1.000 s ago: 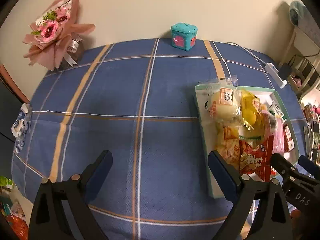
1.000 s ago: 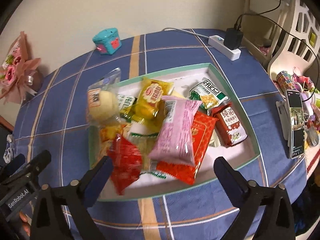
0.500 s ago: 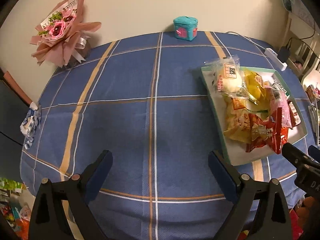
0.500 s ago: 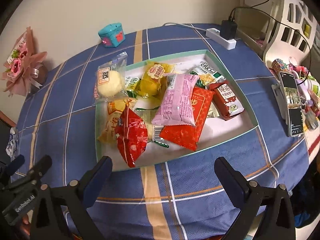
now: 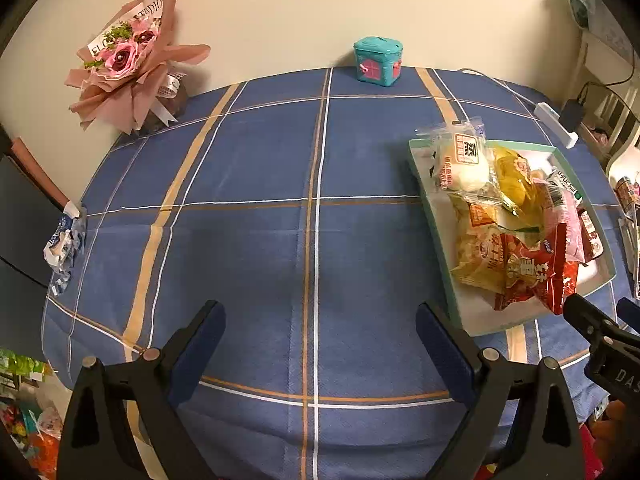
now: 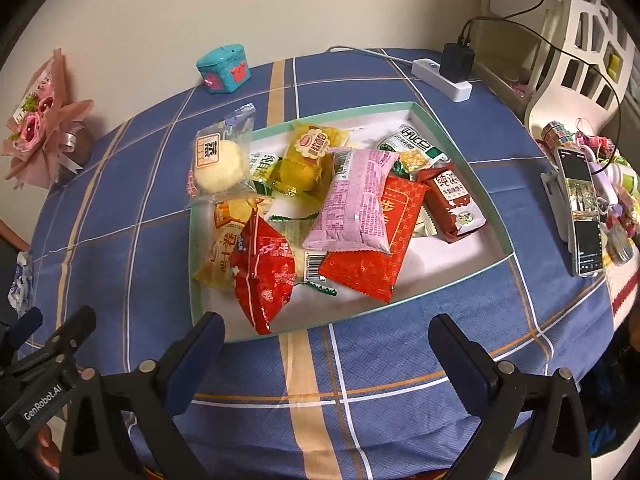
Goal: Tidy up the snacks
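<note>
Snacks: a heap of packets lay in the tray (image 6: pixel 460 136), a shallow white box with a teal rim, on the blue checked counter (image 5: pixel 260 168).
Top of heap: the pink packet (image 6: pixel 352 200) lay across the big red packet (image 6: pixel 372 248); a smaller red bag (image 6: pixel 262 272) sat at the near left.
Edge case: the clear bun packet (image 6: pixel 220 160) hung over the tray's far left rim, partly above the counter.
Other packets: a yellow one (image 6: pixel 308 156), a green-and-white one (image 6: pixel 416 148) and a dark red one (image 6: pixel 452 200) lay further back.
Progress: every snack in view was in or on the tray, none loose on the cloth. The jumble fitted either a gathered pile taken as finished or a heap waiting to be sorted; the pictures did not settle which.
Left tool (image 5: pixel 316 344): released, jaws spread wide, nothing between them, over bare cloth well left of the tray.
Right tool (image 6: pixel 326 344): released, jaws wide and empty, just short of the tray's near rim, pointing at the heap.
Pose: both tools were held low and level, side by side, near the counter's front edge.
</note>
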{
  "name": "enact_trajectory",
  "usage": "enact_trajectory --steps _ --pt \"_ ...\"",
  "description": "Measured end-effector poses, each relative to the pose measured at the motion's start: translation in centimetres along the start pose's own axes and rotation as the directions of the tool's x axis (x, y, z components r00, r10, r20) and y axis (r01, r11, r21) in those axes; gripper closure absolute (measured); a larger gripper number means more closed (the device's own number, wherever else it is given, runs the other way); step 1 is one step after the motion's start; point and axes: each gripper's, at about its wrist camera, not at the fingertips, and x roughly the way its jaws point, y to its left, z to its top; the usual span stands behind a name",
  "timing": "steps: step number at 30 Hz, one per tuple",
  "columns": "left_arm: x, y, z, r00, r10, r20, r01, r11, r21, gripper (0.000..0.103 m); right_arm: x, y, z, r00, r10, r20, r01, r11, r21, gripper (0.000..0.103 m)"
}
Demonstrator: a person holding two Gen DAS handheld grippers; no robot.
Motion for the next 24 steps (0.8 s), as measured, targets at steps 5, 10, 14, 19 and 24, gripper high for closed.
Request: enact_trajectory --steps 5,10,14,19,24 --pt "-0.32 -0.36 -0.23 1.0 0.002 -0.005 -0.002 1.0 -0.009 0.007 0.03 0.1 -0.02 1.0 -0.005 -0.004 0.005 1.0 -0.008 0.0" --pt "-0.21 -0.32 -0.19 1.0 0.002 -0.013 -0.002 1.0 -0.014 0.007 0.03 0.2 -0.04 1.0 -0.007 -0.004 0.007 1.0 -0.008 0.0" --pt "-0.33 -0.49 -0.36 1.0 0.019 -0.014 -0.019 1.0 -0.02 0.007 0.05 0.17 0.04 1.0 -0.006 -0.008 0.006 1.0 -0.014 0.0" --pt "-0.43 -0.68 -0.49 0.999 0.033 -0.014 -0.034 0.999 -0.019 0.007 -0.01 0.2 0.06 1.0 -0.005 -0.006 0.005 1.0 -0.021 0.0" --pt "-0.45 -0.82 -0.54 0.998 0.061 -0.02 -0.061 0.998 -0.022 0.007 0.01 0.17 0.05 1.0 -0.006 -0.008 0.006 1.0 -0.021 0.0"
